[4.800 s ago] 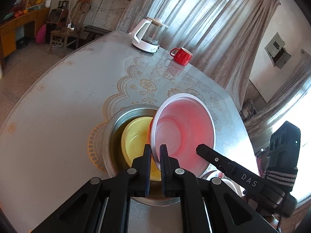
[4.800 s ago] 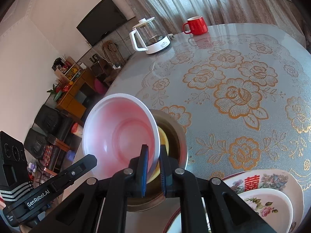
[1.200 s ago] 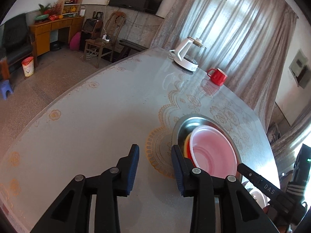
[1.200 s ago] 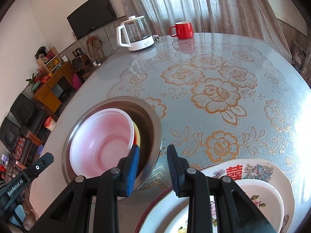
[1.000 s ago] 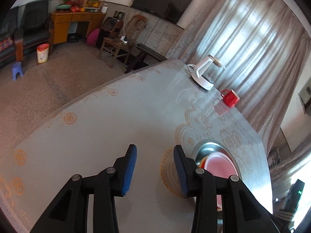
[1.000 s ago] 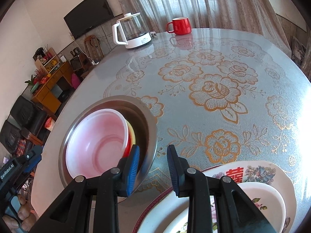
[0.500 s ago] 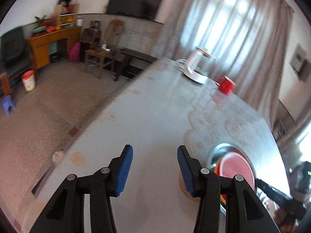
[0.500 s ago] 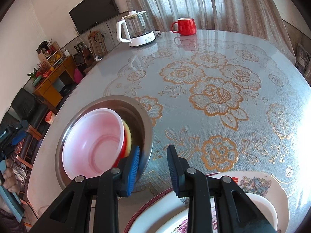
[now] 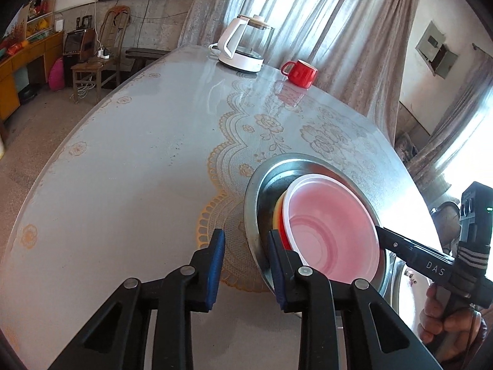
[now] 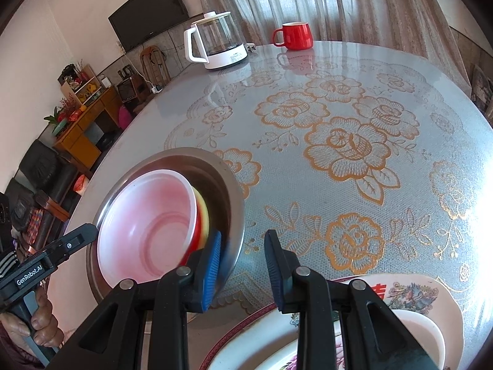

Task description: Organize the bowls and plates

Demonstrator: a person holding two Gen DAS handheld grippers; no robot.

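A stack of bowls sits nested at the near edge of a round table (image 10: 354, 71) covered in a gold-flowered cloth: a pink bowl (image 9: 331, 231) lies tilted on top, with a red bowl (image 9: 283, 237) and a yellow bowl (image 10: 203, 212) showing as thin crescents beneath it, all three resting inside a wide steel basin (image 9: 255, 197). The left gripper (image 9: 245, 259) straddles the basin's near rim, its blue pads apart and closing, one pad outside the rim over the cloth and the other inside, just beside the red bowl; the pads do not press on the metal. The right gripper (image 10: 243, 257) straddles the opposite side of the same rim in the same way, one pad inside the basin near the yellow bowl and one outside over the cloth, its jaws spread with a clear gap. In the left wrist view the right gripper's black finger reaches to the pink bowl's far edge, with a hand (image 9: 443, 317) gripping its handle. Below the right gripper lies a large decorated plate (image 10: 413, 293) with a smaller white dish (image 10: 409, 330) on it, just beside the basin. At the far side of the table stand a glass kettle (image 10: 220, 41) on a white base and a red mug (image 10: 294, 40), well apart from the bowls.
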